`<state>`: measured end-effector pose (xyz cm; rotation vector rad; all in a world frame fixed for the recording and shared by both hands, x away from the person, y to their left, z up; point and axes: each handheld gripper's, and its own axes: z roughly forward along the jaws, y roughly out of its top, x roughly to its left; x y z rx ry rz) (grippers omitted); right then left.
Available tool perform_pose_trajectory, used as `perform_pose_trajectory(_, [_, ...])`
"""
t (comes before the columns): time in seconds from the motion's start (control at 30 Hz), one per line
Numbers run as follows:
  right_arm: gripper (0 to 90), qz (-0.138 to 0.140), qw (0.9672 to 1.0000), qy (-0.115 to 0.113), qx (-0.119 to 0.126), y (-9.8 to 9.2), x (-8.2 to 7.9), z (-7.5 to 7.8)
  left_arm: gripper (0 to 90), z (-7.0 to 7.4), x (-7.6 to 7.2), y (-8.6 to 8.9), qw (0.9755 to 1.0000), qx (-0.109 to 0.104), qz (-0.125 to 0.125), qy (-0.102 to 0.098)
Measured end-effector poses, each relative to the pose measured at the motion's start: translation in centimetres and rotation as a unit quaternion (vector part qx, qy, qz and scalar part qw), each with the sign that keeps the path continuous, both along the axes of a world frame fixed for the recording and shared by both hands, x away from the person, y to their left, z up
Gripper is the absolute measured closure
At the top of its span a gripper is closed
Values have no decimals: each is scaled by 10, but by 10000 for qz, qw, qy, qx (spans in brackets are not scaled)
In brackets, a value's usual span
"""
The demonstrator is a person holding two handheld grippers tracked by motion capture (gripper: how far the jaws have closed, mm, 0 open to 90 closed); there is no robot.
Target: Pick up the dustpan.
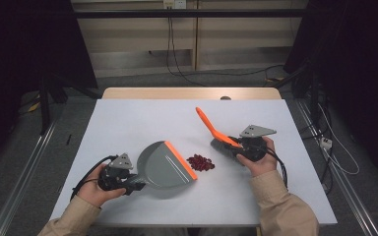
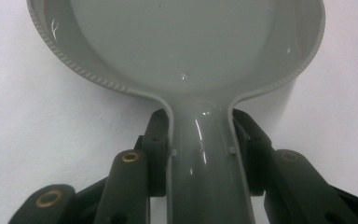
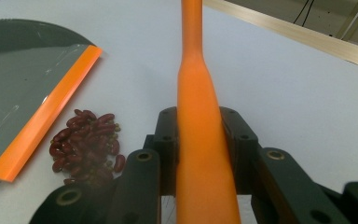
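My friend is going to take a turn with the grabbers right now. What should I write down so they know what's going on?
Left gripper: shut on the grey dustpan's handle; the dustpan lies on the white table with its orange lip beside the beans.
Right gripper: shut on the orange brush handle, which sticks up and away over the table.
Red beans: a small pile on the table between the dustpan's lip and the right gripper.
Done: both tools are picked up and the pan is set by the pile.
Left: sweep the beans into the dustpan; none are in it yet.
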<state>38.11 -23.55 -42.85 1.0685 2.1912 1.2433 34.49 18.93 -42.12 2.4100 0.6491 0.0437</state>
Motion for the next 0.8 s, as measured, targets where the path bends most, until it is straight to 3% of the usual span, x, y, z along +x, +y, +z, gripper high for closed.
perform_pose_trajectory(0.5, [712, 9, 10000, -66, 69, 11, 5, -3, 630, -4, -2, -9, 9994, 1, -323, 108])
perform_pose_trajectory(0.63, [711, 5, 9999, -100, 70, 17, 8, -5, 629, -5, -2, -10, 9994, -34, -310, 139])
perform_pose_trajectory(0.8, [691, -60, 9997, 44, -215, 21, 6, 0, 629, -6, 0, -10, 9993, -33, -346, 141])
